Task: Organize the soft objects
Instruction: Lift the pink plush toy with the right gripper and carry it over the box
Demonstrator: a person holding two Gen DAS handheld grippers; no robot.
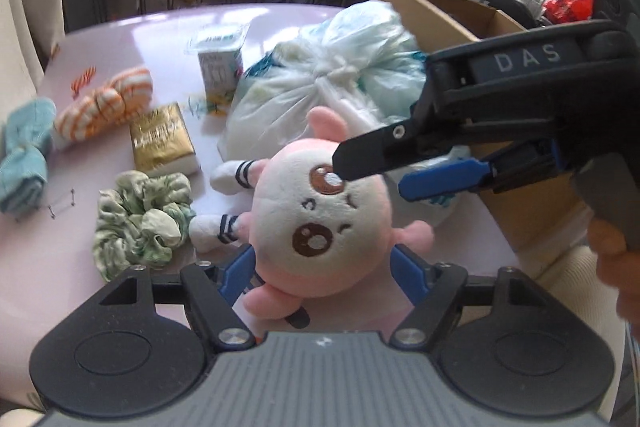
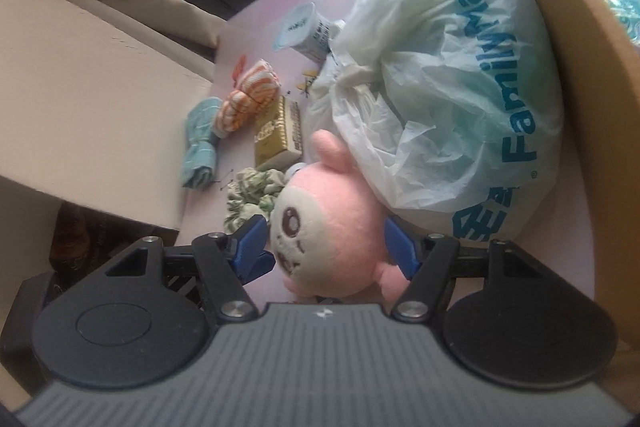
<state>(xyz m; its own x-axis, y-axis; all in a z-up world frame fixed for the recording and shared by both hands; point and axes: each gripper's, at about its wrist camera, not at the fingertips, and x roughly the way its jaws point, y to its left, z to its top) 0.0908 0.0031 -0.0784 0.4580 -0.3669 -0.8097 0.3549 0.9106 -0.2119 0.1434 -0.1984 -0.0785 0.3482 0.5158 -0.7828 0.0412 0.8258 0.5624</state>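
A pink and white plush toy [image 1: 320, 219] lies on its back on the pale pink table [image 1: 140, 39]. My left gripper [image 1: 322, 253] is open, and its blue fingers stand on either side of the toy's lower body. My right gripper [image 1: 368, 175] comes in from the right, its black and blue fingertips over the toy's face. In the right wrist view the plush toy's head [image 2: 332, 235] lies between the open fingers of the right gripper [image 2: 328, 243]. A green scrunchie [image 1: 140, 223], an orange striped roll [image 1: 104, 107] and a teal cloth [image 1: 24, 155] lie to the left.
A tied white plastic bag [image 2: 440, 87] lies against the plush, with a cardboard box [image 2: 560, 47] behind it. A gold tissue pack [image 1: 162, 139] and a yoghurt cup [image 1: 220, 63] sit mid-table. A person's hand [image 1: 608, 251] holds the right gripper's handle.
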